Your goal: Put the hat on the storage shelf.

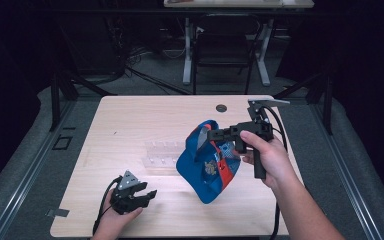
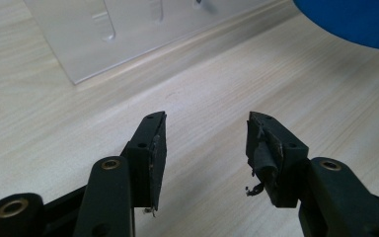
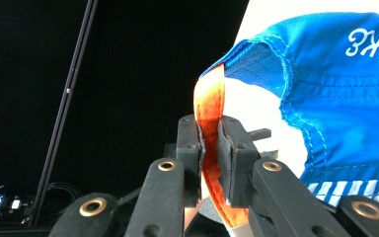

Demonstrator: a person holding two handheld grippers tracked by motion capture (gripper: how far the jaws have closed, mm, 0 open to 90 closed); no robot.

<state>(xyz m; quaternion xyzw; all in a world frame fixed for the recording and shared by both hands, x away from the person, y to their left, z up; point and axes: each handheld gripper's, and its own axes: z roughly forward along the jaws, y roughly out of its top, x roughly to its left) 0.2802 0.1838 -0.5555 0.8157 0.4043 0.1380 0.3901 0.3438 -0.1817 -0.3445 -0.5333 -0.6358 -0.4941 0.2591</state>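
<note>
Right gripper (image 3: 209,148) pinched the cap's (image 1: 207,165) orange strap (image 3: 208,106), its lower end cut off (frame bottom). Left gripper (image 2: 205,148), lower left, stood spread and empty; clear rack (image 1: 162,152) hard to make out.

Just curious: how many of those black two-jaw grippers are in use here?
2. The left gripper sits open near the table's front edge; the right gripper pinches the blue fabric cap's orange strap.

caps: 1 (image 1: 209,162) | clear racks: 1 (image 1: 164,152) | grippers: 2 (image 1: 139,195) (image 1: 215,134) | tables: 1 (image 1: 145,112)
</note>
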